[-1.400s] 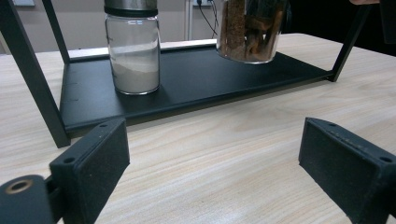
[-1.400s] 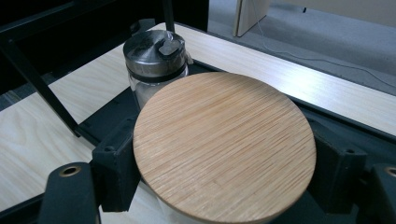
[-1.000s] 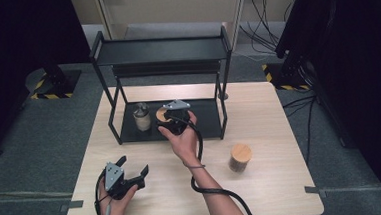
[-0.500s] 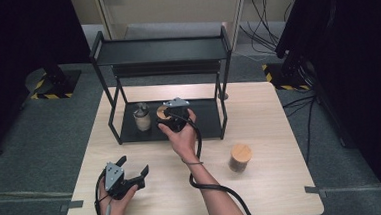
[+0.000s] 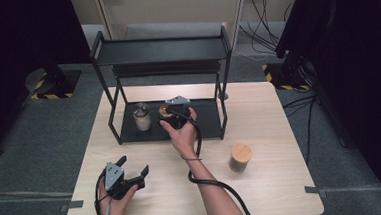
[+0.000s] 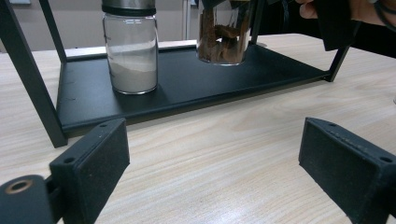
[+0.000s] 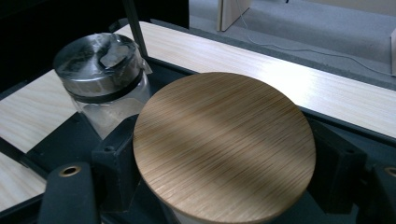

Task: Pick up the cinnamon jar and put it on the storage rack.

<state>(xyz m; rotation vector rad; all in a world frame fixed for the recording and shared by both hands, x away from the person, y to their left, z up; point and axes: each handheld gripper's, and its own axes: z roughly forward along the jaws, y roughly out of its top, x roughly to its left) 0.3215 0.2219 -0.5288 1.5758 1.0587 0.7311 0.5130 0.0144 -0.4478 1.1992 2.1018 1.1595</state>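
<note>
- High view: at the centre of the frame the right gripper (image 5: 171, 112) is clamped on the clear glass jar with the round wooden lid (image 5: 165, 109), which is on or just over the lower tray of the black metal two-tier rack (image 5: 209, 122). Compared with a second ago, the hand and jar sit a touch further left, nearer the glass jar of white powder with a metal cap (image 5: 141, 116). A second wood-lidded jar (image 5: 240, 157) waits at lower right on the pale wooden bench (image 5: 280, 132).
- Left gripper view: the left gripper (image 6: 215, 158) is wide open and empty, low over the bench.
- Right gripper view: the black jaws pinch the jar just under its lid (image 7: 224, 144); the powder jar (image 7: 100, 70) stands close at upper left. Opening carelessly could bump it.
</note>
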